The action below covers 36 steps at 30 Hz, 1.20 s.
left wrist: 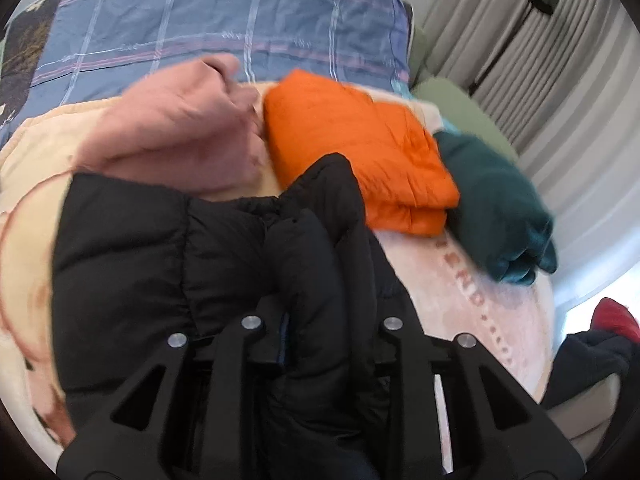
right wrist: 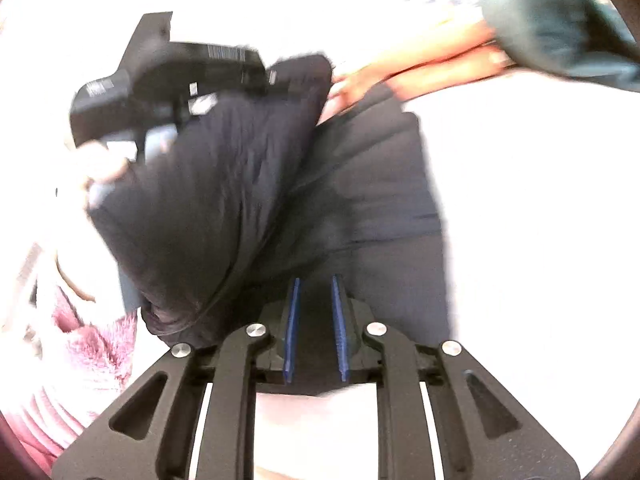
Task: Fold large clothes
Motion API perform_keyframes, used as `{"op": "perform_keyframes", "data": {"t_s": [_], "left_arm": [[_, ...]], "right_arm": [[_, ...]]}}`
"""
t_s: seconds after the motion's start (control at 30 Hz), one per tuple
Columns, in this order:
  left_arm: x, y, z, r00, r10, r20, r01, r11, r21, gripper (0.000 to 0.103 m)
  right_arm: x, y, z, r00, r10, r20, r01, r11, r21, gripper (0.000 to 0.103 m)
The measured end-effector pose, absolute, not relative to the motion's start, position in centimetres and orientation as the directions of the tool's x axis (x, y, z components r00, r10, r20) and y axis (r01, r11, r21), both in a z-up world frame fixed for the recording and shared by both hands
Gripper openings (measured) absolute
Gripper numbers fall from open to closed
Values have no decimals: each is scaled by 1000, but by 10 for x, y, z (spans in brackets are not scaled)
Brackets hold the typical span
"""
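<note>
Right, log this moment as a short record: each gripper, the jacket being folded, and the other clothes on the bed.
left gripper: closed on a bunch of the black quilted puffer jacket
right gripper: open, blue pads apart, nothing pinched, black jacket just beyond them
folded orange quilted jacket: behind the black one, on the cream printed blanket
pink garment: beside the orange jacket, on its left in the left wrist view
dark green garment: on the orange jacket's right
sharpness: both views motion-blurred
</note>
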<state>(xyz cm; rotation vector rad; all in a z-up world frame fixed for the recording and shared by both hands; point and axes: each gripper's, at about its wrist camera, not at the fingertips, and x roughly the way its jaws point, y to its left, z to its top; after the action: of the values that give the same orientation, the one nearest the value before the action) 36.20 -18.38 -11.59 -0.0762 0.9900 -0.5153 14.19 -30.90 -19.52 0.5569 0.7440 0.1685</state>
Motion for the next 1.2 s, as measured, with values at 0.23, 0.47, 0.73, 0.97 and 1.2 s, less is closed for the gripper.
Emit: {"op": "perform_keyframes", "data": {"t_s": [0.23, 0.47, 0.73, 0.97, 1.2], "left_arm": [[344, -228, -138, 475, -391, -789, 441, 881, -171, 31], [343, -233, -143, 456, -399, -795, 458, 872, -175, 34], [338, -237, -144, 455, -409, -791, 487, 858, -163, 38], [336, -239, -144, 454, -411, -791, 507, 849, -150, 41], [336, -238, -142, 449, -421, -788, 519, 841, -153, 41]], "right_arm": [[128, -320, -189, 786, 301, -541, 42, 846, 532, 30], [103, -315, -168, 823, 352, -445, -69, 840, 538, 60], [113, -303, -153, 806, 262, -531, -11, 903, 429, 41], [110, -291, -155, 810, 254, -528, -29, 918, 397, 15], [111, -289, -154, 806, 257, -533, -28, 916, 400, 26]]}}
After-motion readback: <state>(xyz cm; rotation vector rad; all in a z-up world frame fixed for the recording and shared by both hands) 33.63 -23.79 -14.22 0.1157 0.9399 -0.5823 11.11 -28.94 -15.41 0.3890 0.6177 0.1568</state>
